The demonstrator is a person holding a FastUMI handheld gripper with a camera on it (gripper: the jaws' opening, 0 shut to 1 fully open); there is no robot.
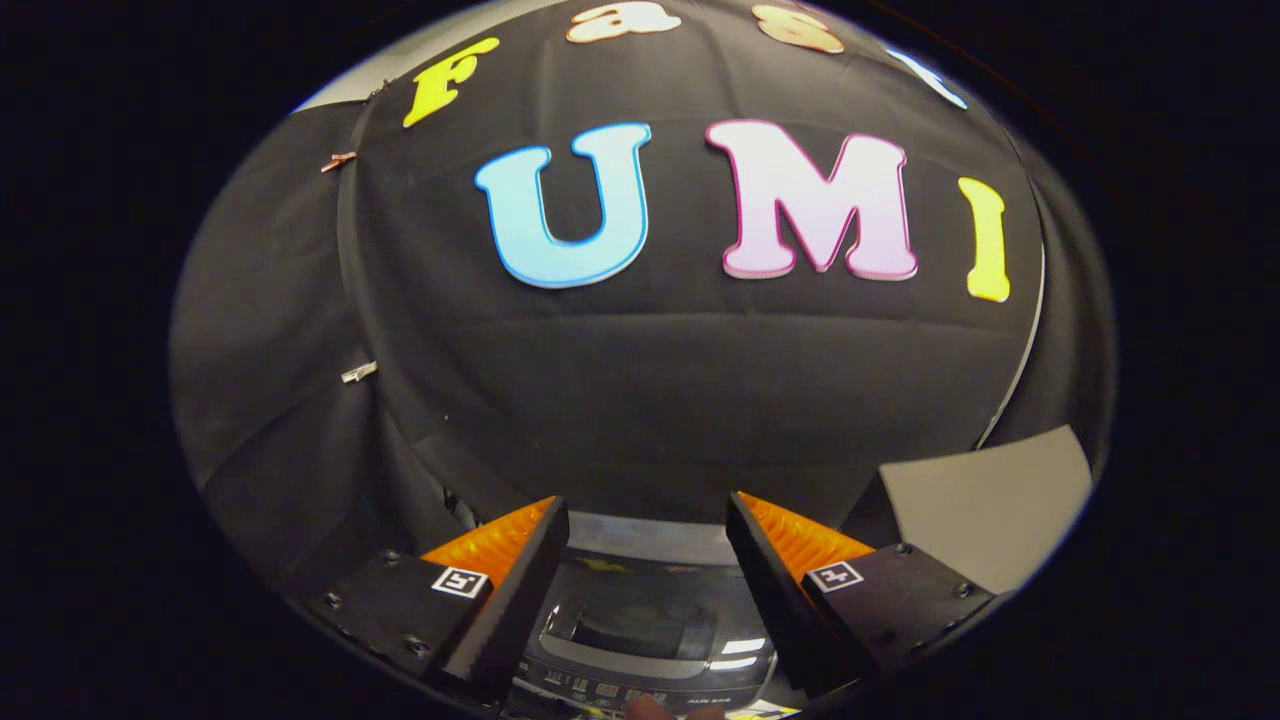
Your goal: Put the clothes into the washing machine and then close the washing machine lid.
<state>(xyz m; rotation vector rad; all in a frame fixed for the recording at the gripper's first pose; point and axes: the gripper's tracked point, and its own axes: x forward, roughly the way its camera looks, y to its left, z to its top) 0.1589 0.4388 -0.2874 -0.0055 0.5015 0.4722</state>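
Tongs (648,520) spread wide, empty, above the washing machine (650,640)

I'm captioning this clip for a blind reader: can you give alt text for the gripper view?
The tongs are open and hold nothing, raised above a washing machine seen between the fingers, its dark top and control panel facing up. Beyond them hangs the booth's black cloth wall, with a grey panel beside it.

black cloth (650,400) hangs as the booth wall, creased and draped. two small clips (359,372) sit on its seam, one above the other. a grey panel (985,500) leans at the cloth's lower corner.
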